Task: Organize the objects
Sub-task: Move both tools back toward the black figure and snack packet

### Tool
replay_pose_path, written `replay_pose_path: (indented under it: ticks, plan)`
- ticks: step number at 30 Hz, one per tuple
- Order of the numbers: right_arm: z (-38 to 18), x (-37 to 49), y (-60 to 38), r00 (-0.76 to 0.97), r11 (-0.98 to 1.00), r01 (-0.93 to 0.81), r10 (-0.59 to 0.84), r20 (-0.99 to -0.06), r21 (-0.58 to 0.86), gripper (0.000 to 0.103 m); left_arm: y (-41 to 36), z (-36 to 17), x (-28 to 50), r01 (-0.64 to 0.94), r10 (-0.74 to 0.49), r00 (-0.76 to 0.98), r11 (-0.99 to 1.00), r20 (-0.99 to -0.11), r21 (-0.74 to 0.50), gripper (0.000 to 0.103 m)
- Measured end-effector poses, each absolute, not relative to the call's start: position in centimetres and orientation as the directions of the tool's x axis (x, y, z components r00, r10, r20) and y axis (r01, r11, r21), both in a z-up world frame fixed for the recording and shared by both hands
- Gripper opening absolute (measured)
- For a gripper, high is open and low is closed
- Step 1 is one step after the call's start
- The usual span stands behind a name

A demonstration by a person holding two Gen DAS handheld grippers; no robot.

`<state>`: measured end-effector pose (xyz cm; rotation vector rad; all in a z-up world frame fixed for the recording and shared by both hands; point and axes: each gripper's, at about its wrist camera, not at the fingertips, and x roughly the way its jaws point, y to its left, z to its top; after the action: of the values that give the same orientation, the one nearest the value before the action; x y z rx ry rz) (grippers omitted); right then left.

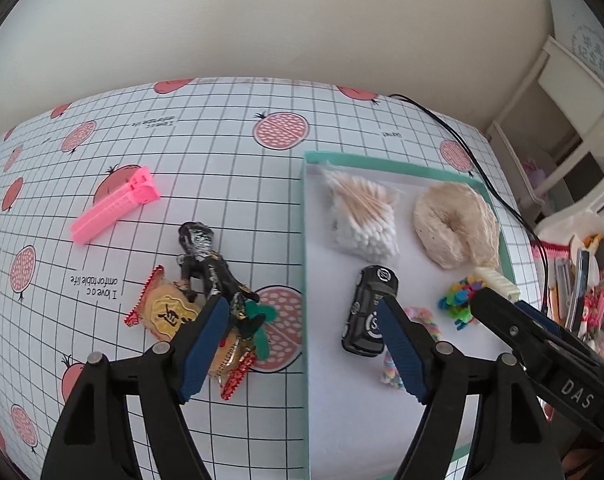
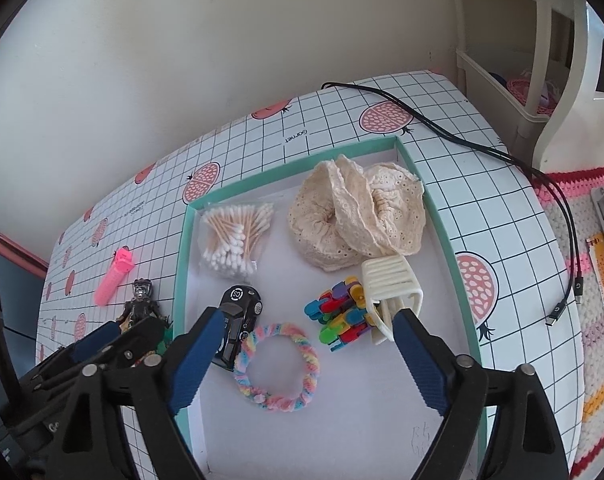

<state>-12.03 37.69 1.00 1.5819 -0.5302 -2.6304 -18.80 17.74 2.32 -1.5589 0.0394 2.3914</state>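
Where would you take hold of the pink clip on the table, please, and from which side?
Grip the pink clip across its long straight body near the middle, coming from above with the fingers across its narrow width. It lies flat and clear of the figurine, so both long sides look free. The bulkier hinge end seems harder to pinch.

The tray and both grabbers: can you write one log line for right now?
left gripper: open, empty | right gripper: open over tray | toy car: in tray | pink clip: outside

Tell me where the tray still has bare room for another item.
The tray's near end, below the pastel hair tie, is bare. The far half is crowded: cotton swabs, lace scrunchie, claw clip, colourful clips, toy car.
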Motion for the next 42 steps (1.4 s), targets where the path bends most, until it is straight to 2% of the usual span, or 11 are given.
replay_pose_path:
  ticks: [3,5,7,17,30,33,42]
  plan:
    - [1.0,-12.0,37.7,-0.486,-0.941,-0.150,-0.196,-0.852,0.303,0.094,17.3,2.3,-19.0,-0.240,0.219,-0.385,-0.962,-0.897,-0.132,0.087]
    - [0.9,-12.1,37.7,-0.485,-0.942,-0.152,-0.193,-0.853,0.300,0.099,17.1,2.3,-19.0,-0.236,0.219,-0.387,-0.962,-0.895,-0.133,0.088]
    - [0.9,-12.1,37.7,-0.487,-0.942,-0.155,-0.190,-0.852,0.298,0.102,17.0,2.3,-19.1,-0.233,0.222,-0.393,-0.963,-0.892,-0.137,0.095]
    - [1.0,-12.1,37.6,-0.492,-0.942,-0.156,-0.187,-0.850,0.297,0.103,16.5,2.3,-19.1,-0.227,0.213,-0.417,-0.966,-0.884,-0.125,0.103]
    - [1.6,-12.1,37.6,-0.505,-0.949,-0.173,-0.144,-0.851,0.264,0.103,13.8,3.6,-19.8,-0.220,0.224,-0.448,-0.966,-0.865,-0.136,0.103]
    - [2.1,-12.1,37.2,-0.516,-0.952,-0.170,-0.133,-0.846,0.253,0.103,11.1,4.7,-20.1,-0.177,0.235,-0.479,-0.970,-0.845,-0.170,0.103]
    - [3.7,-12.1,32.8,-0.557,-0.965,-0.065,-0.175,-0.812,0.253,0.103,3.6,6.0,-20.8,-0.027,0.169,-0.535,-0.983,-0.828,-0.183,0.103]
